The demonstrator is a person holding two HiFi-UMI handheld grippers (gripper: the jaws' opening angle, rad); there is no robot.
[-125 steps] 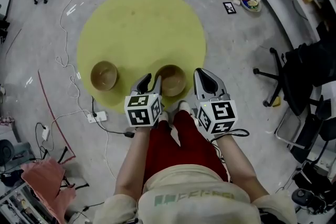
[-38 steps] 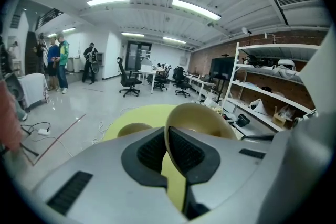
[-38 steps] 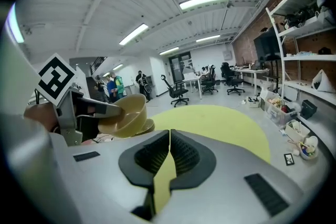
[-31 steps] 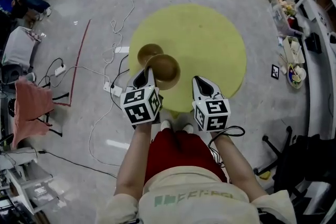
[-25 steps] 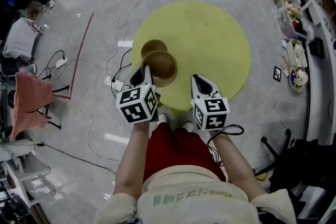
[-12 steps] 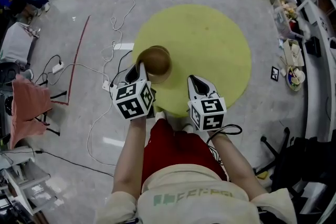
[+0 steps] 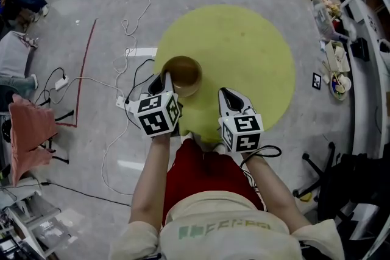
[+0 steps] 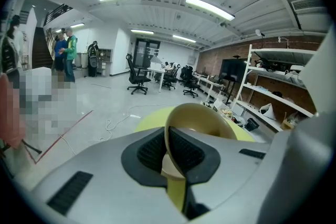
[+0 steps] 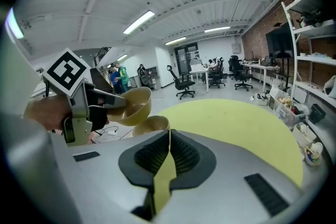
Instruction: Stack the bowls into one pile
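Note:
My left gripper (image 7: 163, 78) is shut on the rim of a tan wooden bowl (image 7: 182, 74) and holds it in the air over the left edge of the round yellow mat (image 7: 244, 45). In the left gripper view the bowl's wall (image 8: 202, 120) is pinched between the jaws. The right gripper view shows this lifted bowl (image 9: 131, 105) just above and left of a second bowl (image 9: 153, 124) that rests on the mat. That lower bowl is hidden in the head view. My right gripper (image 7: 226, 94) hangs to the right, shut and empty.
Cables and a power strip (image 7: 122, 101) lie on the grey floor left of the mat. A red cloth (image 7: 27, 131) is at far left. Shelves and clutter (image 7: 335, 64) line the right side. Office chairs and people stand far off in the left gripper view.
Five seconds ago both bowls stood apart on the mat. In the last second my left gripper has carried its bowl over the other one, which it now covers in the head view.

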